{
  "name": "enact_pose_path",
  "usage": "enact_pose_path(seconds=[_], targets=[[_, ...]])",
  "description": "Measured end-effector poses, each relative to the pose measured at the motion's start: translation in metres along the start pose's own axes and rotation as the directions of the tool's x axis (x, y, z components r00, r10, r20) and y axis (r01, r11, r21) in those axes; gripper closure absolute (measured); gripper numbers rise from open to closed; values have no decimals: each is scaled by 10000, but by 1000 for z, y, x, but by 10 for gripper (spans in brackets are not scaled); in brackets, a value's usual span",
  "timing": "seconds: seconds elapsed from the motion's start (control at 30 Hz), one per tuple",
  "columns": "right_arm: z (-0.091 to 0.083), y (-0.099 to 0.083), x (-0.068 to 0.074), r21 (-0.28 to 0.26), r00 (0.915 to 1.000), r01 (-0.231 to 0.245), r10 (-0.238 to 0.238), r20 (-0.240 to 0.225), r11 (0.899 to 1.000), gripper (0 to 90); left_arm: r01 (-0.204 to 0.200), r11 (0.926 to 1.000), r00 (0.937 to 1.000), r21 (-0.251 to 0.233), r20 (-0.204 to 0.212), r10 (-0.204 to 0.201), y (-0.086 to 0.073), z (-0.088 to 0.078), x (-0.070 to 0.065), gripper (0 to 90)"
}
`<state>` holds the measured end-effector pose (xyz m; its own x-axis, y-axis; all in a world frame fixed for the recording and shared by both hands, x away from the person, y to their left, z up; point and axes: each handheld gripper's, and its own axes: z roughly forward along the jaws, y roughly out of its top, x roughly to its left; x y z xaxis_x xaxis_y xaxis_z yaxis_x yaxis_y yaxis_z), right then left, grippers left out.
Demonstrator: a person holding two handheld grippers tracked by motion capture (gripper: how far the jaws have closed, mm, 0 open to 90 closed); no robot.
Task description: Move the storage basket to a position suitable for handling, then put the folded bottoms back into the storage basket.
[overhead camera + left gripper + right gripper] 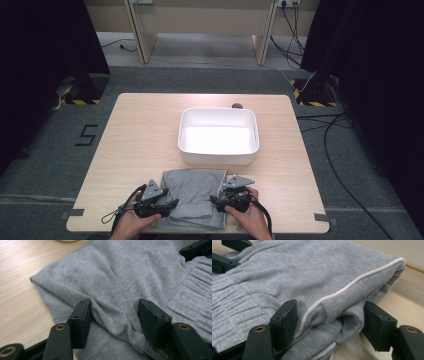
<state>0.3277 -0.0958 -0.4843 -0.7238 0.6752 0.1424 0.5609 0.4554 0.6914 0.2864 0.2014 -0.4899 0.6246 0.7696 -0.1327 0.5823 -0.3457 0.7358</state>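
Hands low at table's near edge, left tool (167,204) and right tool (217,200) each pinching folded grey garment (195,190) sides

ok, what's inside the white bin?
The white bin looks empty in the high view: bare white floor, glare-washed. Its near wall hides a strip of floor. The folded grey garment lies outside, nearer the person.

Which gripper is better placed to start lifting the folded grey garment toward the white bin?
Right, marginally: the right gripper brackets the garment's thick folded edge. The left gripper pinches only a loose ridge. The white bin lies just ahead.
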Motion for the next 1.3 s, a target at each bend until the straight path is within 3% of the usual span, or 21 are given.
enact_pose_path(seconds=[0.33,0.4,0.43,0.57,0.7,0.93,1.03,1.17,1.27,1.3], targets=[[-7,-4,-6,88,9998,-131,130,151,9999,309,-17,9999,9998,-147,196,20,2,4,-3,435],[-7,-4,-6,93,9998,-137,135,151,9999,305,6,9999,10000,-154,20,-6,2,3,-4,365],[-7,-4,-6,112,9998,-140,138,154,9998,300,183,9996,9987,-201,-467,-192,2,-1,-3,281],[-7,-4,-7,141,9998,-134,132,146,9998,291,1196,9921,9905,-369,-641,-1218,-2,-11,0,146],[-6,-4,-7,90,9999,-105,104,127,9999,286,1860,9819,9805,-348,-584,-1878,-10,-19,-1,146],[-6,-3,-7,121,9999,-64,63,116,9999,284,1768,9841,9816,-190,-699,-1777,-16,-31,-5,147],[-6,-3,-6,153,9998,-29,26,200,9999,284,1713,9849,9852,238,-152,-1710,-24,-35,-11,148],[-6,-3,-6,132,9998,5,-8,214,9999,280,1995,9799,9797,88,171,-1997,-30,-39,-19,148],[-5,-4,-6,88,9998,-24,22,201,10000,280,2431,9700,9690,21,444,-2429,-30,-35,-20,146],[-5,-4,-6,84,9998,-16,15,195,10000,280,2421,9703,9688,-29,565,-2415,-31,-33,-21,144]])
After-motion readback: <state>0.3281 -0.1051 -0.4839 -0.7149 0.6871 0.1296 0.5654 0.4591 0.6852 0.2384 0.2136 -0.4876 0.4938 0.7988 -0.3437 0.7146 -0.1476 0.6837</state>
